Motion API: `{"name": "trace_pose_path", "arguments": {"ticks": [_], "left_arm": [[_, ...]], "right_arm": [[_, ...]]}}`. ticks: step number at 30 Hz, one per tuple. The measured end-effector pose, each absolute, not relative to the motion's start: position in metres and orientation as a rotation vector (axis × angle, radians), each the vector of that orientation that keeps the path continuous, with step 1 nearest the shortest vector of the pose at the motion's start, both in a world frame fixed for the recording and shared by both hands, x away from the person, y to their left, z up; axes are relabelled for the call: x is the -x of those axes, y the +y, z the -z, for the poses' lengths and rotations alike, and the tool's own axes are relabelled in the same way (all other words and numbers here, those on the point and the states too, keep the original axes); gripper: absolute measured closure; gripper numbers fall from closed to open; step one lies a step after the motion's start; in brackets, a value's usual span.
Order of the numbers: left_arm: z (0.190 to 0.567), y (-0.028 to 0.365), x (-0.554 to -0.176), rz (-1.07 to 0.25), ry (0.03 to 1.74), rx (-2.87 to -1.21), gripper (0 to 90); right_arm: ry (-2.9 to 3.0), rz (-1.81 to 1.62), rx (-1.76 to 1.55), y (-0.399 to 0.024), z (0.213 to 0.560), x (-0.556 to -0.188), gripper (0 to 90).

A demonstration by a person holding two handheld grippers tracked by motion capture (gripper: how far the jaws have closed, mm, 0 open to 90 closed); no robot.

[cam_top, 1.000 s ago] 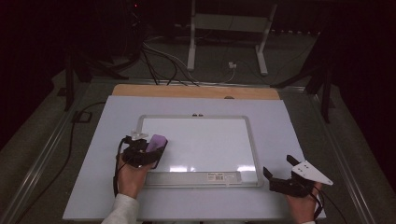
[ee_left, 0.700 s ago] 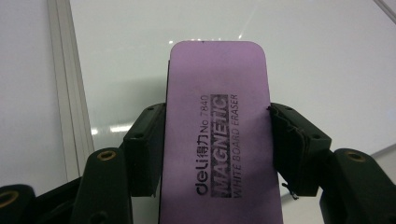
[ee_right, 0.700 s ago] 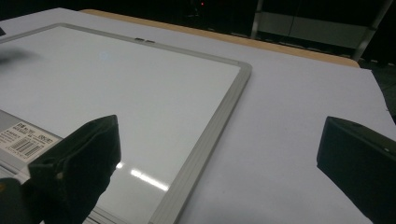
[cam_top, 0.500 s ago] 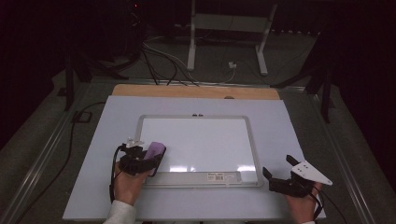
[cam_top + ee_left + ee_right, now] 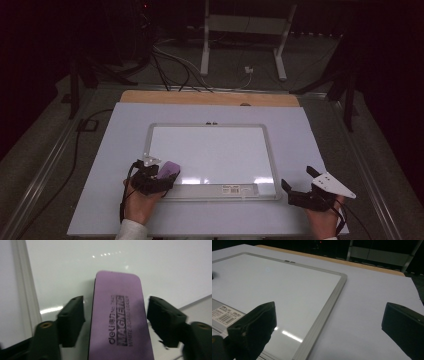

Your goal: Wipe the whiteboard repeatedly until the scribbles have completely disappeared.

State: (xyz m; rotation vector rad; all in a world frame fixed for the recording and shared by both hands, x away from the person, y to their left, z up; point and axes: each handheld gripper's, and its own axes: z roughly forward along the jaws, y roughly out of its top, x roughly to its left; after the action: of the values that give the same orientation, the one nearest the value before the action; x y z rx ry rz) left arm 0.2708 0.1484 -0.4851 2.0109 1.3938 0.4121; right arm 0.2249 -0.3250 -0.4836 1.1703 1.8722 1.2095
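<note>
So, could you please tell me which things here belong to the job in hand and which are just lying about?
In the job:
- purple eraser, lying on the board between the left gripper's jaws, which have just been opening and stand clear of it
- whiteboard

Lying about:
- right gripper, open, resting beside the board
- cables behind the table
- metal stand

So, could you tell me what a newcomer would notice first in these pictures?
Probably the purple eraser, lying at the near left corner of the whiteboard between the left claw's jaws, which have just been opening and stand clear of it. The right claw rests open on the table beside the board's near right corner.
</note>
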Motion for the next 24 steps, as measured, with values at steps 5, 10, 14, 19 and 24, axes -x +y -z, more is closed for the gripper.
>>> {"name": "trace_pose_path", "arguments": {"ticks": [5, 10, 14, 19, 24], "left_arm": [[0.474, 0.141, -0.262, -0.504, 1.284, -2.033, 27.4], [0.474, 0.136, -0.259, -0.499, 1.242, -2.07, 34.0], [0.48, 0.138, -0.26, -0.477, 1.27, -2.087, 36.4], [0.481, 0.142, -0.261, -0.476, 1.293, -2.075, 37.8], [0.481, 0.146, -0.262, -0.467, 1.31, -2.066, 37.7]], "right_arm": [[1.871, -1.209, -1.171, -0.325, 0.484, -0.225, 0.0], [1.873, -1.21, -1.17, -0.325, 0.484, -0.225, 0.0], [1.873, -1.21, -1.17, -0.325, 0.484, -0.225, 0.0], [1.873, -1.211, -1.17, -0.325, 0.484, -0.225, 0.0], [1.874, -1.209, -1.17, -0.325, 0.484, -0.226, 0.0]]}}
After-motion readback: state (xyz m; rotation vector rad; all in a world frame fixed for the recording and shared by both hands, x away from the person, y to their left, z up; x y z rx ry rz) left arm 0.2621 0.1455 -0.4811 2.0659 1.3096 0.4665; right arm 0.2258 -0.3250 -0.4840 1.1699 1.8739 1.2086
